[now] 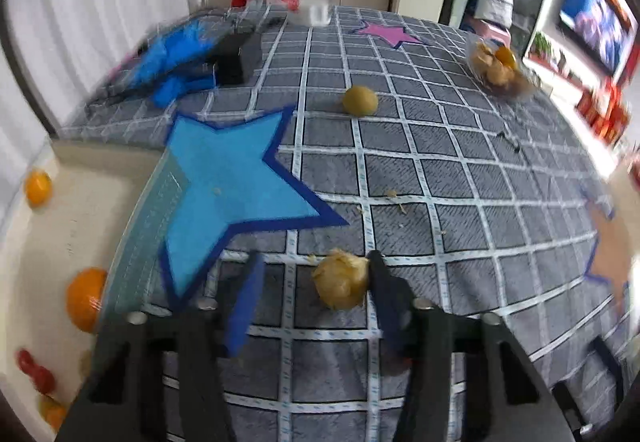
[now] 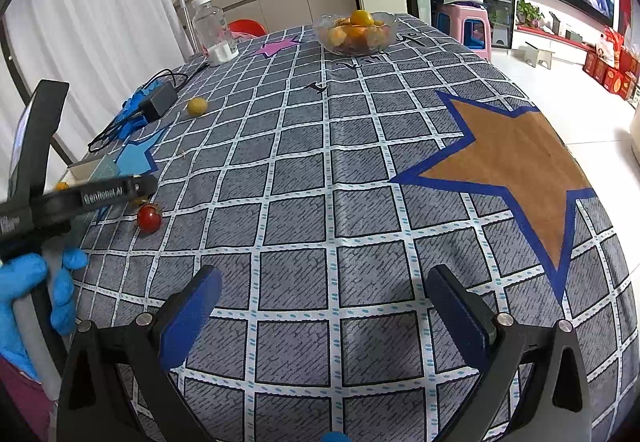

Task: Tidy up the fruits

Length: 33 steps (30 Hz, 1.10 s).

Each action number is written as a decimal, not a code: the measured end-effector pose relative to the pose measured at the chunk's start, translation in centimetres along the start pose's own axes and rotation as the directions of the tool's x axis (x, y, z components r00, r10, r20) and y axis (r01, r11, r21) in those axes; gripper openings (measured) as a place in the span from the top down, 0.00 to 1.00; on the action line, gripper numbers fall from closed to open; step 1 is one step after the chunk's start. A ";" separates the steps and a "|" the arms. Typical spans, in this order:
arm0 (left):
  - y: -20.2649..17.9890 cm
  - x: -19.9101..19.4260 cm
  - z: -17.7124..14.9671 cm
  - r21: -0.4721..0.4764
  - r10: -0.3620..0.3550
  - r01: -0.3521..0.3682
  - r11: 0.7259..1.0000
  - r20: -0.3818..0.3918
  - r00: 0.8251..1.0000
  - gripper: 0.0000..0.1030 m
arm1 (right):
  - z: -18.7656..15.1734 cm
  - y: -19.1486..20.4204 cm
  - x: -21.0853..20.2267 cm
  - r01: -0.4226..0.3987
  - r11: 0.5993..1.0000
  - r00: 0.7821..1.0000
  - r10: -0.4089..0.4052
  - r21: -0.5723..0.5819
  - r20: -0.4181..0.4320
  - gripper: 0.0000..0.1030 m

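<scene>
Left wrist view first: my left gripper (image 1: 316,274) has a papery, husk-wrapped yellow fruit (image 1: 341,279) sitting between its blue-padded fingers (image 1: 244,306). The right pad is touching the fruit, but the left pad stands clear of it, so it isn't clamped. It's all a bit blurry. A smooth round yellow-green fruit (image 1: 360,100) lies farther out on the grey checked tablecloth (image 1: 440,170), and off to the left a cream tray (image 1: 60,226) holds oranges and small red tomatoes.

Right wrist view: my right gripper (image 2: 324,306) hangs wide open over bare cloth, nothing between the fingers. A clear glass bowl (image 2: 356,32) of oranges sits at the far edge, and a small red cherry tomato (image 2: 149,218) lies on the cloth near my blue-gloved left hand (image 2: 36,282).
</scene>
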State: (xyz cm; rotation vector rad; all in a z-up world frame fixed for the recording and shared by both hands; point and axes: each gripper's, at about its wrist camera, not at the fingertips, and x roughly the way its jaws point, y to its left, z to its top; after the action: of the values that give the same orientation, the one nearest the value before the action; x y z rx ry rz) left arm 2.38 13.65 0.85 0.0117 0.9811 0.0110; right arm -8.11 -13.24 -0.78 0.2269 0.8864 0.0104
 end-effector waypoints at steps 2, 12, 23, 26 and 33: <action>-0.5 -0.4 -0.4 0.042 -0.024 0.024 0.999 0.000 1.000 0.75 | 0.0 0.0 0.0 0.001 1.000 1.000 -0.001 0.000 0.000 0.00; 1.1 -4.2 -5.8 0.065 -0.083 0.081 0.995 0.018 0.996 0.75 | 0.0 0.0 0.0 -0.004 1.000 1.000 0.004 0.002 0.001 0.00; 1.6 -6.9 -11.1 0.152 -0.017 -0.004 0.988 0.138 0.990 0.71 | 0.0 0.4 0.2 0.023 1.000 1.000 -0.023 -0.017 -0.009 0.00; 1.9 -6.7 -10.8 0.137 -0.026 0.008 0.991 0.132 0.991 0.51 | 0.1 0.7 0.4 0.039 0.999 0.999 -0.040 -0.029 -0.015 0.00; 2.3 -6.0 -10.8 0.106 -0.099 0.091 0.990 0.076 0.992 0.12 | 0.0 2.3 1.3 0.144 0.983 0.987 -0.150 -0.110 -0.049 0.00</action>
State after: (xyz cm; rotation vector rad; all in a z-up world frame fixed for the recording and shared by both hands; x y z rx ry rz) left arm -9.90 15.96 -0.11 0.0587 0.8996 -0.1264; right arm -7.10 -10.89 -1.32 0.0616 0.9548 -0.0734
